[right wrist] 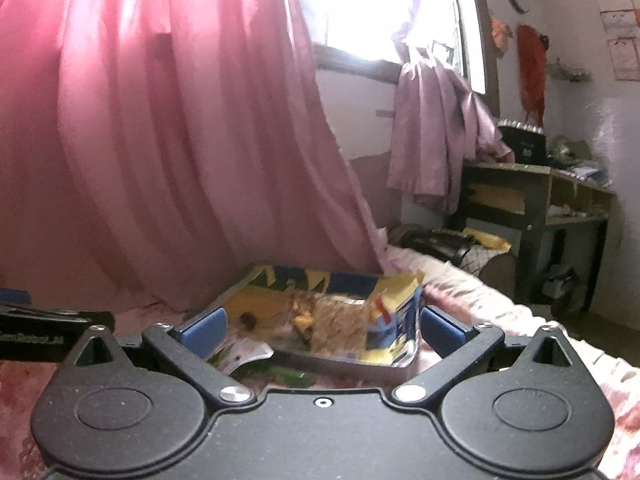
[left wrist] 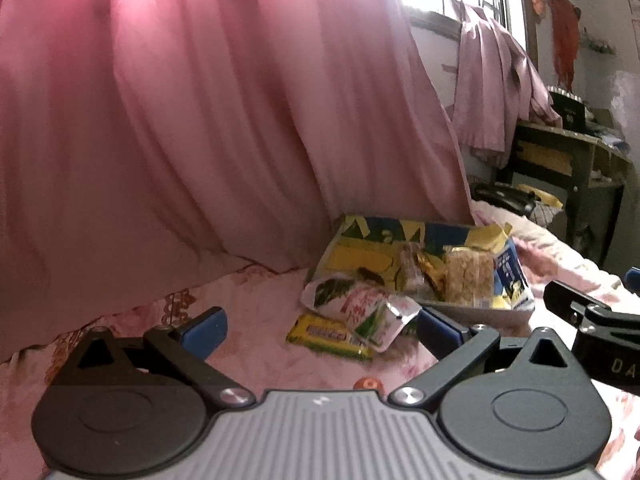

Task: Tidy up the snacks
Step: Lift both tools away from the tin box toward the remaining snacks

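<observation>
Covering bed (left wrist: 256, 292), pink floral sheet (left wrist: 248, 364)

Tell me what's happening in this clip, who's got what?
A person holds two tongs over a pink floral bedspread; both are open and empty. A yellow-and-blue tray already holds several snacks, including a crispy bar. Outside it lie a white-green packet and a yellow bar, just ahead of the left tongs. The right tongs face the tray.

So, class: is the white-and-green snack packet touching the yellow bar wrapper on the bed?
Touching. The left wrist view shows the white-and-green packet overlapping the yellow bar wrapper, no gap between.
</observation>
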`<state>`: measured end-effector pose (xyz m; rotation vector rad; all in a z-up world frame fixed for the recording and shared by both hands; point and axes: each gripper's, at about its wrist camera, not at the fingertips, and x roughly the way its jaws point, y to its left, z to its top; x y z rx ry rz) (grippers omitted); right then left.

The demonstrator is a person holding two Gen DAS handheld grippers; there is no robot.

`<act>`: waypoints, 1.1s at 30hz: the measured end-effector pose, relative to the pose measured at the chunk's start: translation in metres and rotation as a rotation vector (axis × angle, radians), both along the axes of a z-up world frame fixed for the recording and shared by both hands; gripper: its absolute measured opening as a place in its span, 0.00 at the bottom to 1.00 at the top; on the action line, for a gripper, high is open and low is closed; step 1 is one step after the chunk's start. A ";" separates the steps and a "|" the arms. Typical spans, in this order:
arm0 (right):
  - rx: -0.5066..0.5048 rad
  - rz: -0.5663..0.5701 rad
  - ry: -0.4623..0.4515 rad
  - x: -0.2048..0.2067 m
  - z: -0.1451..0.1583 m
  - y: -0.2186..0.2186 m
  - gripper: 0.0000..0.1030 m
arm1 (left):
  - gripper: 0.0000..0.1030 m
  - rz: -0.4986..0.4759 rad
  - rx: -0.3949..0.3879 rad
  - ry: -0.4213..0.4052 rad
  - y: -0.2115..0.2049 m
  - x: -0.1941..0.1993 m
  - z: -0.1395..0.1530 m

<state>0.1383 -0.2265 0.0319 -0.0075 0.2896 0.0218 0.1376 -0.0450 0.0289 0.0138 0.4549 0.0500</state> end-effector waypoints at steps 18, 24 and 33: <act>-0.011 0.028 0.165 -0.008 -0.026 0.023 0.99 | 1.00 0.066 0.121 0.117 0.021 -0.015 -0.034; -0.018 0.021 0.212 -0.001 -0.034 0.024 0.99 | 1.00 0.055 0.135 0.169 0.020 -0.009 -0.044; -0.027 -0.004 0.265 0.008 -0.045 0.027 0.99 | 1.00 0.065 0.087 0.245 0.029 0.005 -0.051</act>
